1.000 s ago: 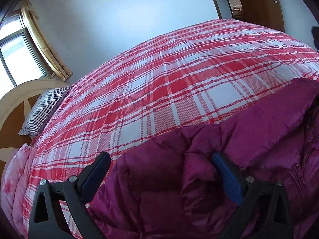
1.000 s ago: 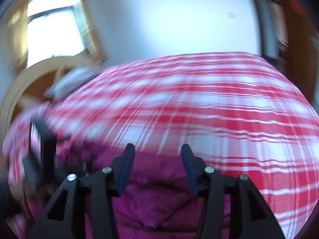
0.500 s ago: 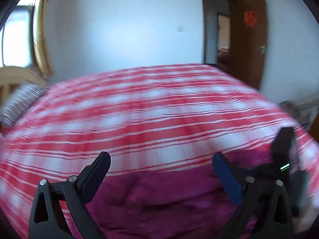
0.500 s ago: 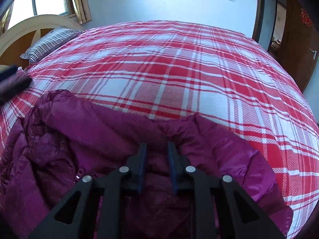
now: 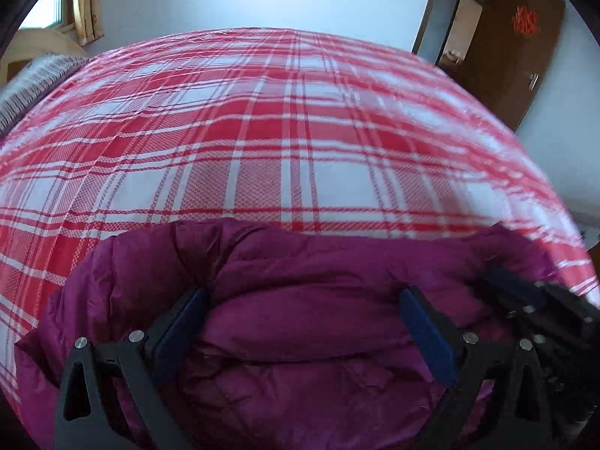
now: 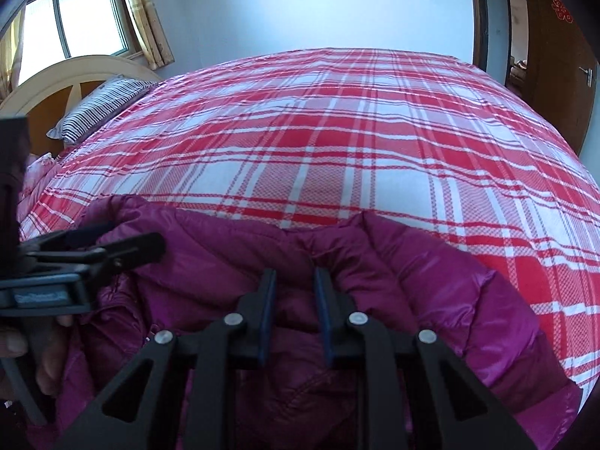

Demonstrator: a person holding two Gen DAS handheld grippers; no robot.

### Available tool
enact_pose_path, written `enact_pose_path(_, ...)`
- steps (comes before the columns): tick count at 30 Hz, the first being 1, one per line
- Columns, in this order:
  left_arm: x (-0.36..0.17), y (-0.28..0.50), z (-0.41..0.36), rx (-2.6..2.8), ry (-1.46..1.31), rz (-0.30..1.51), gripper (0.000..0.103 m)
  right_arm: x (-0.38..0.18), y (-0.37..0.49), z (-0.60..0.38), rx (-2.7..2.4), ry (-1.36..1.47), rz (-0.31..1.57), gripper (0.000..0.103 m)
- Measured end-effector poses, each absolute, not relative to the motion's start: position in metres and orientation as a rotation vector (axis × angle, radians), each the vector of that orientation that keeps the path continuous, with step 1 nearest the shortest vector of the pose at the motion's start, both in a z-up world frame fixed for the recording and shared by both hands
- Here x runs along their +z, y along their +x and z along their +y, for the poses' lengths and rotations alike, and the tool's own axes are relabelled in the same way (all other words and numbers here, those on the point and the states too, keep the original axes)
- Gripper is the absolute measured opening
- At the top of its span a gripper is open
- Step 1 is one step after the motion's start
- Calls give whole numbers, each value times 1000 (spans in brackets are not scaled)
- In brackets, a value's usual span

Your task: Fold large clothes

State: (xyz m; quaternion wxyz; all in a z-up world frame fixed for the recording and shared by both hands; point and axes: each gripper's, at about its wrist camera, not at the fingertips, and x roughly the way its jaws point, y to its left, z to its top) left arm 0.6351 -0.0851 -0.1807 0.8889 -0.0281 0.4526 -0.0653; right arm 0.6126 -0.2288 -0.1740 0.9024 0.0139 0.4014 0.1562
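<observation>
Gripping started, no fold done: right tongs (image 6: pixel 293 279) pinch magenta puffer jacket (image 6: pixel 393 273) ridge, left tongs (image 5: pixel 302 309) gape over its bunched heap.

From my right-hand camera, the right tongs (image 6: pixel 294 288) sit nearly closed with a fold of the purple puffy jacket (image 6: pixel 393 281) pinched between the blue pads (image 6: pixel 267 311); they drew in over the last second. The jacket lies bunched at the near edge of the bed (image 6: pixel 337 142), whose red-and-white plaid cover stretches away to the far wall. At the left edge I see the left tongs (image 6: pixel 112 242) side-on above the jacket, a person's fingers (image 6: pixel 48 367) around the handle. A striped pillow (image 6: pixel 101 108) rests by the headboard.
</observation>
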Motion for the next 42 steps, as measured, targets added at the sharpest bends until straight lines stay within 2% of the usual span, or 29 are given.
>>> enact_pose_path(8,-179,634,-85,-103,-21,937,102,-177,613,-225,313,6,833,24)
enact_pose_path(17,-115,594,-60,-248,-219,711,102,-178,611,-227,313,12,818,24)
enact_pose_path(26,-166,628,-85,-300,-270,920,102,-178,610,-230,326,37,812,24)
enact_pose_path(33,-178,625,-110,-218,-90,909,102,-179,612,-231,332,44,818,24)
enact_pose_path(42,-183,627,-110,-182,-63,906,102,-180,614,-232,333,54,828,23)
